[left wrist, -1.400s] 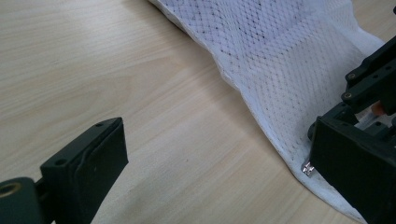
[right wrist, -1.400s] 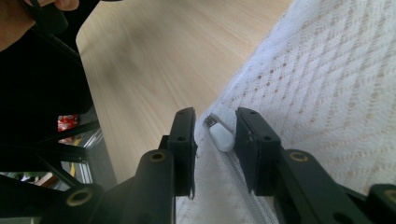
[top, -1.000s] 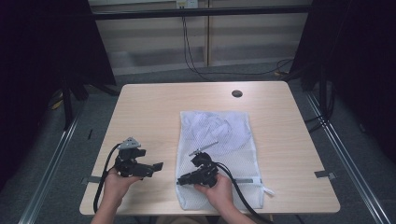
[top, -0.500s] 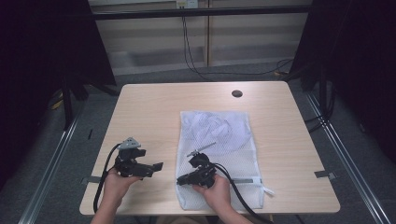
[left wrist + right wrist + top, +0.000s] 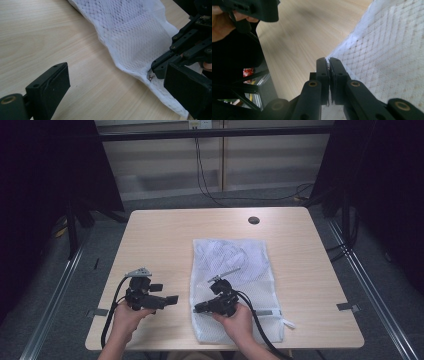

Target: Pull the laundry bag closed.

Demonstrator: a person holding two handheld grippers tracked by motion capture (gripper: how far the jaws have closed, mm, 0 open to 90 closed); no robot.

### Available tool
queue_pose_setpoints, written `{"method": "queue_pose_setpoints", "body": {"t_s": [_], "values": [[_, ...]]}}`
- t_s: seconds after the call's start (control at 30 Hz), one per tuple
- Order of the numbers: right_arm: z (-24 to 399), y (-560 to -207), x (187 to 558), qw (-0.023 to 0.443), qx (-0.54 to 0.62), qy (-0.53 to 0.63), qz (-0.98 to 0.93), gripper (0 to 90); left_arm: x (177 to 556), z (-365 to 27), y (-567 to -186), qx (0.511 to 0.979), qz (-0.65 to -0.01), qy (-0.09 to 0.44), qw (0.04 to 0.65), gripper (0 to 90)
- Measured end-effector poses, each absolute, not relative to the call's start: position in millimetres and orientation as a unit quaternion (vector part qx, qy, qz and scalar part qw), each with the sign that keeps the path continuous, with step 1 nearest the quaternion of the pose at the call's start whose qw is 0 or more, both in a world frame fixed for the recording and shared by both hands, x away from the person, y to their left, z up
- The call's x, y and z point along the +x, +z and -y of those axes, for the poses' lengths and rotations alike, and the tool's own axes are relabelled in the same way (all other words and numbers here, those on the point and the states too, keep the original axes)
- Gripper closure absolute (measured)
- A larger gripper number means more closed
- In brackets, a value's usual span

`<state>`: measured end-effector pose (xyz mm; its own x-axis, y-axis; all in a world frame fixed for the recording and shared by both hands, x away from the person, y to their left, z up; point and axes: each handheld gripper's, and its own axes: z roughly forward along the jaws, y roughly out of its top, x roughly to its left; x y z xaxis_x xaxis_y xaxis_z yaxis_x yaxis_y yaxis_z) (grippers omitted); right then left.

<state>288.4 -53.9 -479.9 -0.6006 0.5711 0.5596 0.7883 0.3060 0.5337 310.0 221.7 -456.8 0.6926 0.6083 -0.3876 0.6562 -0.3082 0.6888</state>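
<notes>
A white mesh bag (image 5: 235, 265) lies flat on the wooden table (image 5: 165, 240), right of centre. My right gripper (image 5: 198, 309) is at the bag's near left edge. Its jaws have just been closing and are now shut on that edge of the bag (image 5: 387, 50), with the pads (image 5: 322, 70) pressed on the mesh. From the left gripper view, the right gripper (image 5: 160, 67) pinches the hem beside a small metal zip pull (image 5: 150, 77). My left gripper (image 5: 171, 299) rests left of the bag, open, with bare table between its jaws (image 5: 117, 71).
A zip with a white tab (image 5: 288, 323) runs across the bag's near end. A round cable hole (image 5: 253, 220) sits near the table's far edge. Cables trail from both grippers toward the near edge. The floor around has metal rails (image 5: 55, 295).
The right gripper has shifted slightly at the bag's left edge and its jaws have come together on the mesh. The left hand has stayed still.
</notes>
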Motion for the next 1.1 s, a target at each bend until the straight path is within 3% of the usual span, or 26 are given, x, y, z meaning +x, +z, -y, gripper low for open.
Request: {"method": "queue_pose_setpoints", "body": {"t_s": [0.53, 1.1], "values": [[67.2, -471.1, 289.4, 0.124, -0.437, -0.438, 0.776, 86.7, 307.6, -203.3, -460.6, 0.807, -0.373, -0.090, 0.449, 3.3], [73.1, -465.6, 289.9, 0.126, -0.440, -0.458, 0.762, 86.7, 303.0, -187.4, -468.0, 0.821, -0.351, -0.130, 0.432, 12.3]]}}
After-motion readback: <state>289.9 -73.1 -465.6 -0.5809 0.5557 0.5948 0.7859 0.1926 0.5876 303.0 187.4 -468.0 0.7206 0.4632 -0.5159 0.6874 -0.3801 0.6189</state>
